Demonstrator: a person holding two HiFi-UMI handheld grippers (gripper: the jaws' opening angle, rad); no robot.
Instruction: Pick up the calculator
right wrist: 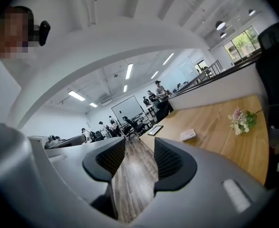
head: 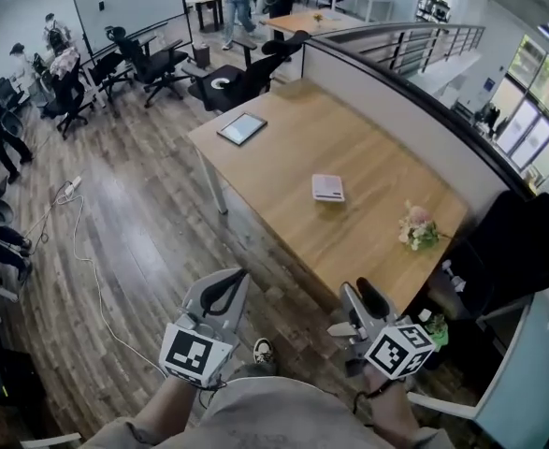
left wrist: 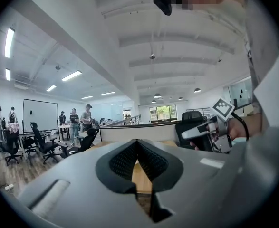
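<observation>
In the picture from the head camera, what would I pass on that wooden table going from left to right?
tablet → calculator → bunch of flowers

A pale rectangular calculator [head: 328, 187] lies flat near the middle of the long light-wood bench [head: 293, 152]. A dark flat tablet [head: 242, 128] lies well apart from it toward the far left corner, and a small bunch of pink and white flowers [head: 418, 227] sits near the right edge. The grey left tongs [head: 232, 283] and right tongs [head: 361, 299] hover at the near side, the left over the wood-plank floor [head: 134, 223], both apart from the calculator. A black office chair [head: 517, 241] stands at the right
</observation>
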